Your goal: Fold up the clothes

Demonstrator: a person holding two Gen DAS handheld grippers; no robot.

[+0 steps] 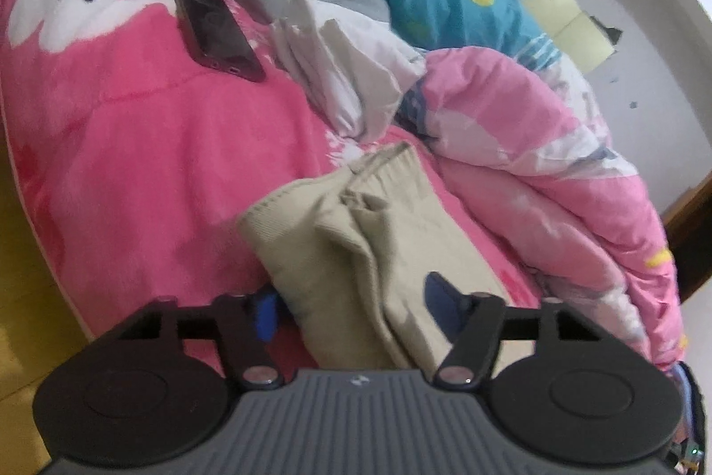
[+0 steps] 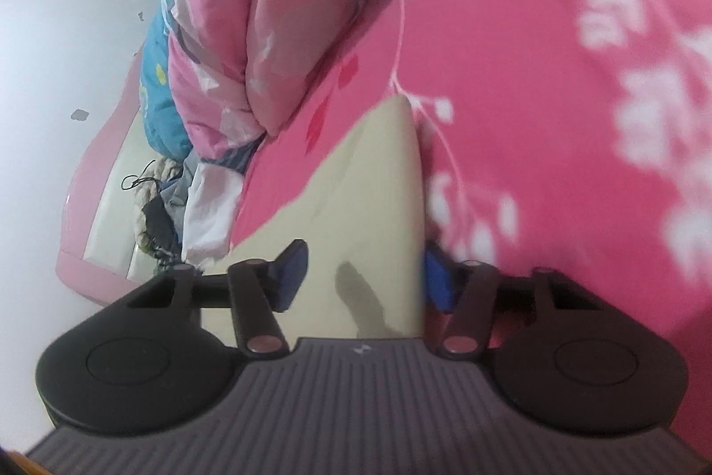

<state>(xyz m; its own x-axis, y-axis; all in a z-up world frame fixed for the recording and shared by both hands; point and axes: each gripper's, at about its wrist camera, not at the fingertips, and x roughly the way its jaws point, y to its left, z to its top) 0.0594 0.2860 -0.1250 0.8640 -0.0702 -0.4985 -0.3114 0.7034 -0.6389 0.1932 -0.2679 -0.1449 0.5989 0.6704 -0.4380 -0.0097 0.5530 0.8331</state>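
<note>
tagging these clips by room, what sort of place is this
Most likely a bedroom: the beige garment lies on a bed under a pink floral bedspread, a rumpled pink quilt is heaped alongside, and a padded pink headboard shows by the wall.

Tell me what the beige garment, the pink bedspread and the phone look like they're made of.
Beige garment: looks like a matte knit, likely cotton or wool; ribbed cuff edge and soft folds.
Pink bedspread: seemingly plush printed fabric; fuzzy, matte surface.
Phone: glossy dark glass face reflecting light; reddish case, probably plastic.
</note>
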